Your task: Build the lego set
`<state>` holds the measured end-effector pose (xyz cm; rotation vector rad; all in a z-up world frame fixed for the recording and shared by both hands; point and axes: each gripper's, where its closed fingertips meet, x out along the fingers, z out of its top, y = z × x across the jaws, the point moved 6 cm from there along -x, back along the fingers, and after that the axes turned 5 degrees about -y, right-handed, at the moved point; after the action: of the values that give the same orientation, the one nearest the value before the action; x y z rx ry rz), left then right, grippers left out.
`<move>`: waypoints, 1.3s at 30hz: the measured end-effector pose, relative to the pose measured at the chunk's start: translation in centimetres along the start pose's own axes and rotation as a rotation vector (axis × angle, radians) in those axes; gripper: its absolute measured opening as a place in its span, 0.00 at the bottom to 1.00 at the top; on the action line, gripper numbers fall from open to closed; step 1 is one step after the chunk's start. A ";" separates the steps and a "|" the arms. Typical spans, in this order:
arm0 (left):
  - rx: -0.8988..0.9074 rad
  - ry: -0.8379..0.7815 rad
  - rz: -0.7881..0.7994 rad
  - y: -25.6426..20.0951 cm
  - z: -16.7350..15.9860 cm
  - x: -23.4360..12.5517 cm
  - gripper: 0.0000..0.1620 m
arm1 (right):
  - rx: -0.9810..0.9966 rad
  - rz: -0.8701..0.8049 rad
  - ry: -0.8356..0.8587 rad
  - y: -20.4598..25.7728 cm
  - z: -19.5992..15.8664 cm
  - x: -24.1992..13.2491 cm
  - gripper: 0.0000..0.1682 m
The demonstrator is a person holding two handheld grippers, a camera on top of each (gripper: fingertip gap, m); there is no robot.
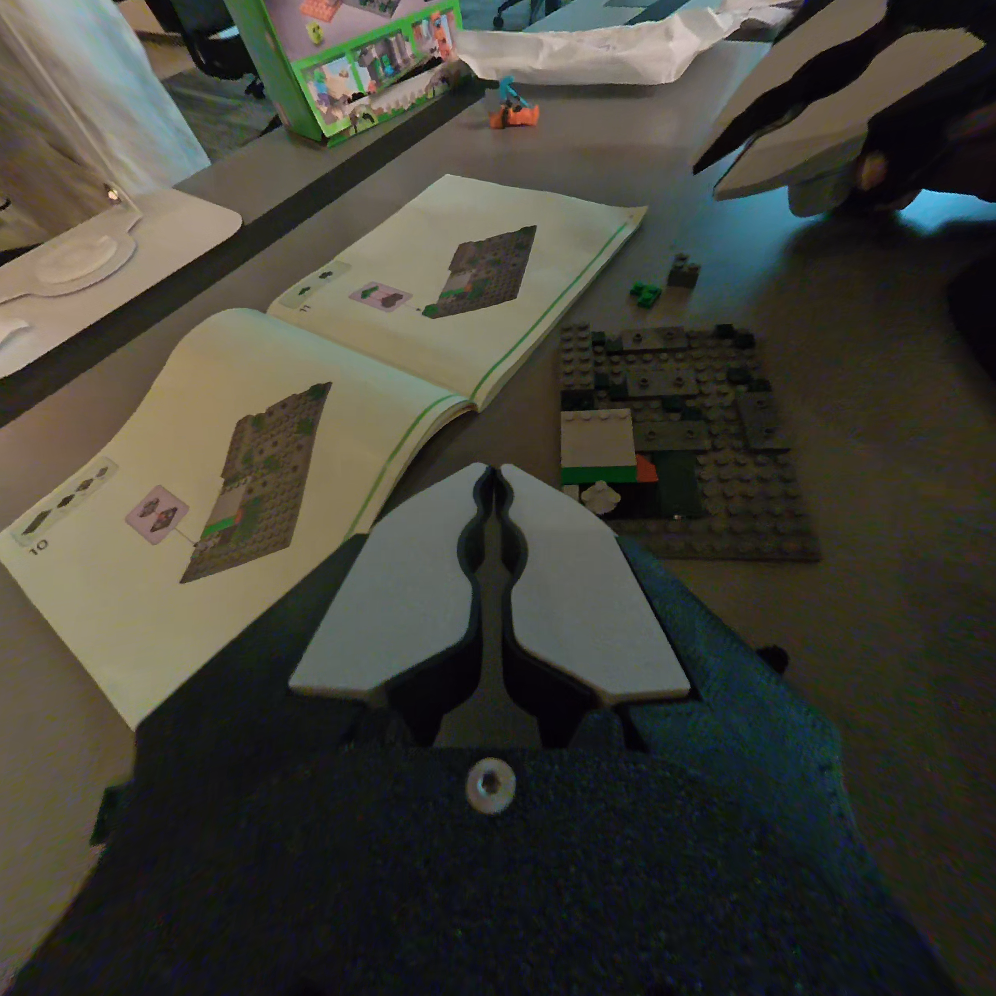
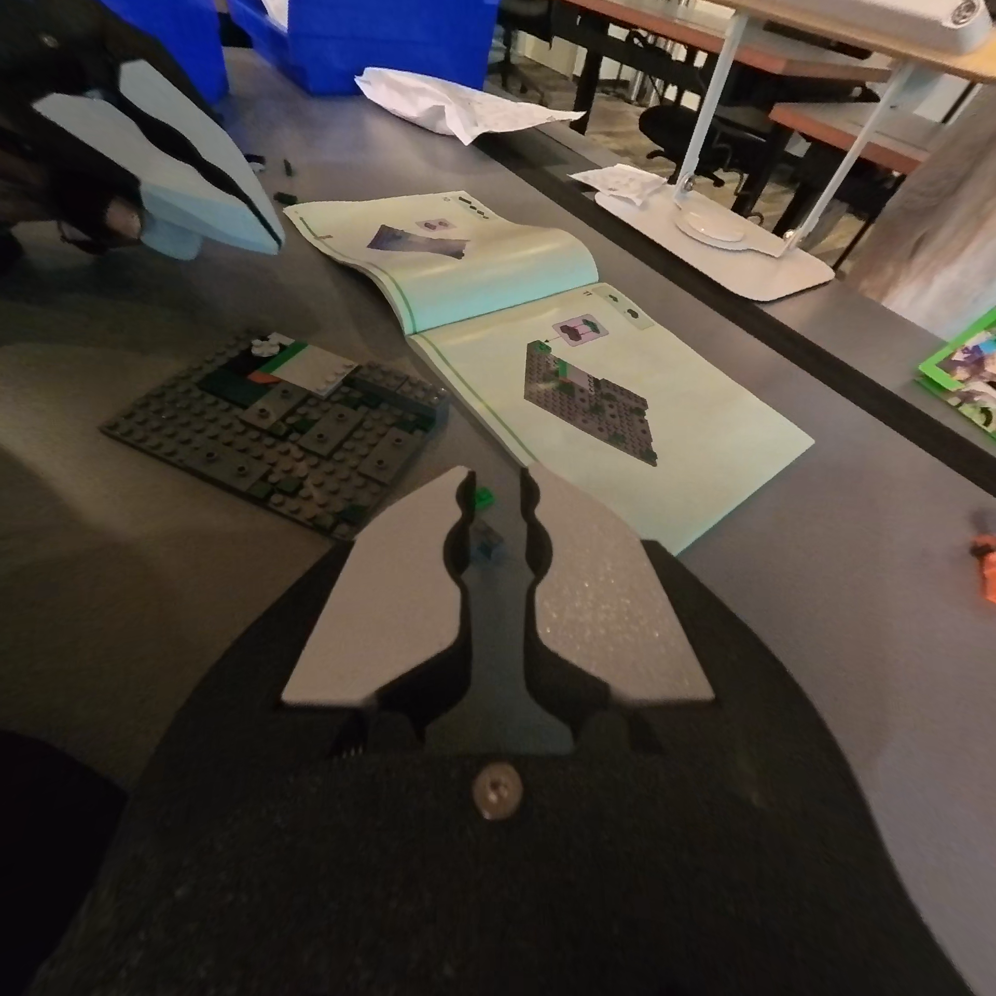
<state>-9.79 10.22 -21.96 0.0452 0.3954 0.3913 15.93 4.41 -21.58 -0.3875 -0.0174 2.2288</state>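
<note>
left gripper: black two-finger gripper with pale grey finger plates (image 1: pixel 495 474), tips almost touching, nothing held; hovers over near edge of booklet, just left of baseplate. Also seen far left in right wrist view (image 2: pixel 269 226), held in a dark-gloved hand (image 2: pixel 81 188).
right gripper: same black-and-grey build (image 2: pixel 496 479), fingers parted by a narrow gap, holding nothing; off the table above the loose bricks. Seen top right in left wrist view (image 1: pixel 706 161).
baseplate: flat dark grey studded lego plate (image 1: pixel 749 485) (image 2: pixel 215 447) flat on the table, right of booklet in left view; partly covered with grey and dark green tiles.
white tile: smooth white square plate (image 1: pixel 595 436) (image 2: pixel 323 372) on one corner of the baseplate, green strip and small orange piece along its edge, small white flower-like piece (image 1: pixel 601 496) beside it.
loose bricks: small bright green piece (image 1: pixel 645 294) (image 2: pixel 483 497) and small dark grey brick (image 1: pixel 683 272) (image 2: pixel 488 544) side by side on the table, just beyond baseplate's far edge; in right view both show through the finger gap, untouched.
booklet: open pale instruction booklet with green border line (image 1: pixel 377 377) (image 2: pixel 539 377), flat, left page bulging.
box: green-edged cardboard set box (image 1: pixel 366 70) upright at far table edge.
figure: small orange and teal lego build (image 1: pixel 512 110) near the box.
paper: crumpled white paper bag (image 1: pixel 593 54) (image 2: pixel 458 105) at far side.
lamp base: white flat lamp base (image 1: pixel 108 242) (image 2: pixel 717 237) on adjoining desk.
bins: blue plastic bins (image 2: pixel 377 37) behind the paper.
table: grey tabletop (image 1: pixel 862 647) (image 2: pixel 161 566).
</note>
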 end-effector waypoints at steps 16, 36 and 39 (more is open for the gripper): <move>-0.023 0.079 0.149 1.3 1.2 1.2 0.00 | 0.080 -0.085 0.131 -0.4 2.1 3.2 0.00; -0.113 0.162 0.099 3.0 2.1 7.4 0.00 | 0.150 -0.055 0.356 -1.5 1.9 13.0 0.00; -0.120 0.163 0.103 2.8 1.7 7.4 0.00 | 0.148 -0.050 0.351 -1.4 2.0 13.0 0.00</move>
<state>-3.91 15.69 -22.75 -0.0840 0.5315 0.5212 8.75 15.46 -23.02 -0.6823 0.3186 2.0694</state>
